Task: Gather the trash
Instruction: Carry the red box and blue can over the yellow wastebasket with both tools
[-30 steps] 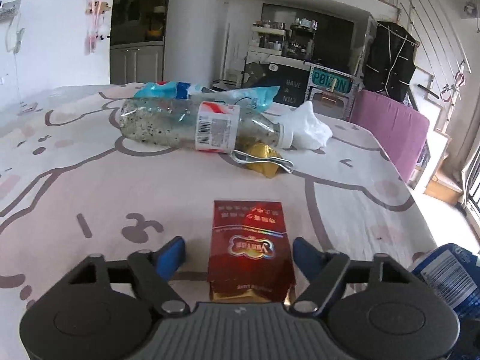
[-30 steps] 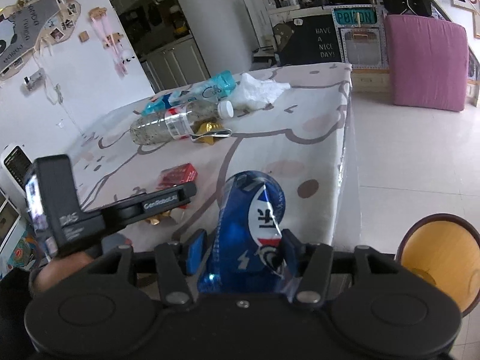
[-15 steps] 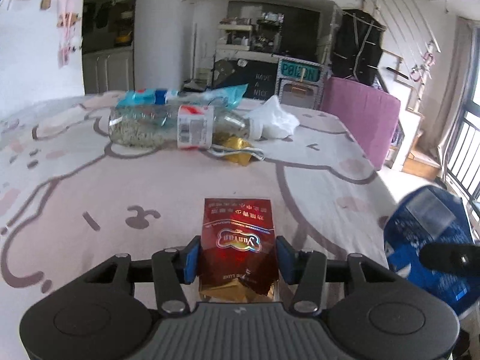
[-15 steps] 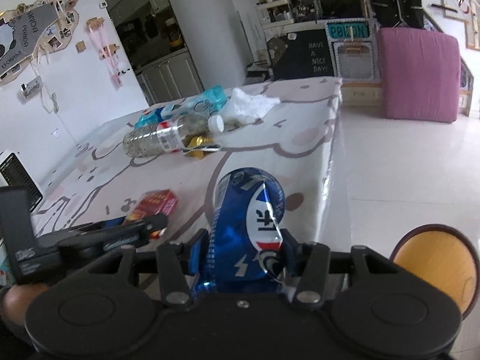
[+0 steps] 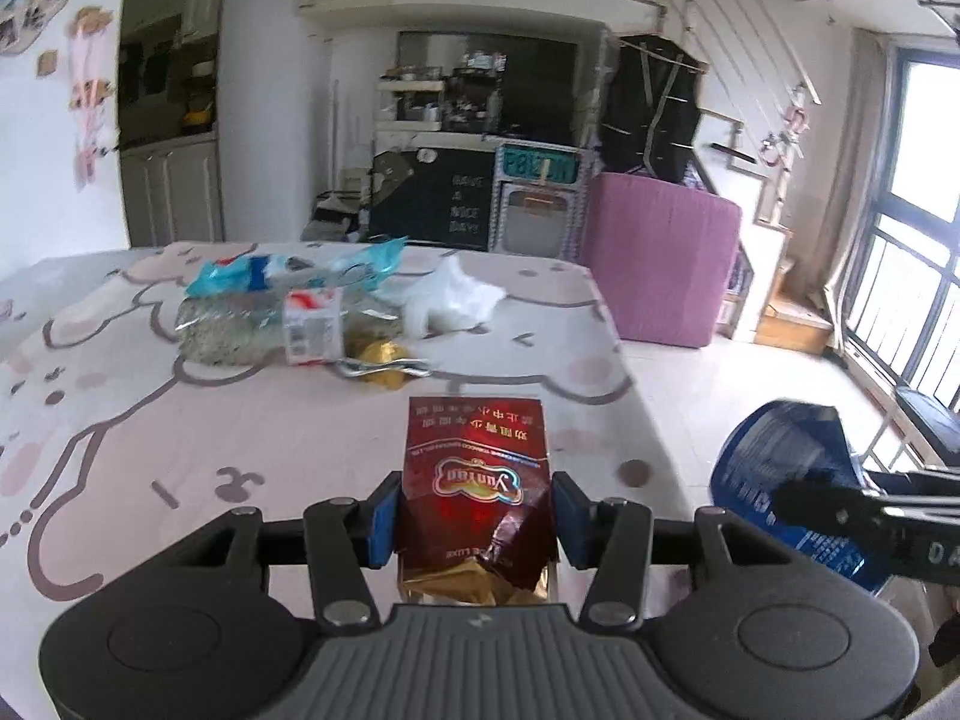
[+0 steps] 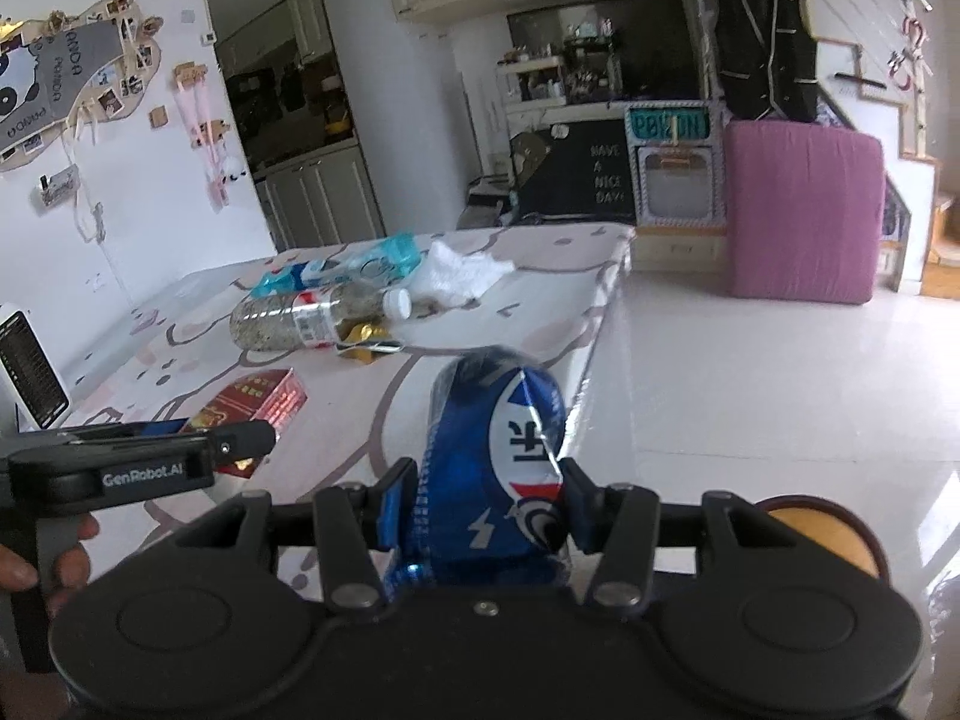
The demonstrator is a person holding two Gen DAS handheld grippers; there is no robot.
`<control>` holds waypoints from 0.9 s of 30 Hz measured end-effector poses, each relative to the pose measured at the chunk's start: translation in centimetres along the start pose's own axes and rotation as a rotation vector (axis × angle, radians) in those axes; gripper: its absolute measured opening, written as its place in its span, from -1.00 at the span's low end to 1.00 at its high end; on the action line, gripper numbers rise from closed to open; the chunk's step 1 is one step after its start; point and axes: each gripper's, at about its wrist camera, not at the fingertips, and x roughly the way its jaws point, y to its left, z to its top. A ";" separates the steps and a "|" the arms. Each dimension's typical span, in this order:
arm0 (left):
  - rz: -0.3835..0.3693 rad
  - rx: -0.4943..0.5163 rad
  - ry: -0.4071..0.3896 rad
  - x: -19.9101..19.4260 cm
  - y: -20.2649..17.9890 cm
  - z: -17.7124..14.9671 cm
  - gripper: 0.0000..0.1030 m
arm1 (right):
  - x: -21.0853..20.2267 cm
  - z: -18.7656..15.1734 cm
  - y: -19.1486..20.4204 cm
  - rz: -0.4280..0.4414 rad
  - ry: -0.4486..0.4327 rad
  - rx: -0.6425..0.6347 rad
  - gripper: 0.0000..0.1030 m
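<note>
My left gripper [image 5: 474,510] is shut on a red cigarette pack [image 5: 477,474] and holds it above the pink table [image 5: 240,420]. The pack also shows in the right wrist view [image 6: 264,405]. My right gripper [image 6: 480,504] is shut on a crushed blue can [image 6: 498,444], held off the table's right edge; the can also shows in the left wrist view [image 5: 786,468]. On the table lie a clear plastic bottle [image 5: 264,330], a gold wrapper [image 5: 381,357], a blue plastic wrapper [image 5: 288,267] and a white crumpled bag [image 5: 447,300].
A round brown bin [image 6: 822,534] stands on the tiled floor at the lower right. A pink cushion block [image 6: 804,210] and a chalkboard cabinet [image 6: 576,174] stand beyond the table. A phone [image 6: 30,372] stands at the table's left.
My left gripper has closed on the cigarette pack and lifted it off the table. My right gripper has risen slightly with the can.
</note>
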 end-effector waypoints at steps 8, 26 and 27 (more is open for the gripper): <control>-0.063 0.049 -0.001 -0.2 -5.1 -0.3 0.00 | -3.0 -0.5 -3.8 -0.077 -0.036 0.021 -0.80; -0.235 0.121 0.157 5.1 -13.5 -4.8 0.00 | -0.9 -8.7 -17.1 -0.216 0.196 0.251 -0.99; -0.238 0.125 0.166 5.6 -13.8 -5.0 0.00 | -0.6 -9.0 -17.4 -0.218 0.205 0.255 -0.99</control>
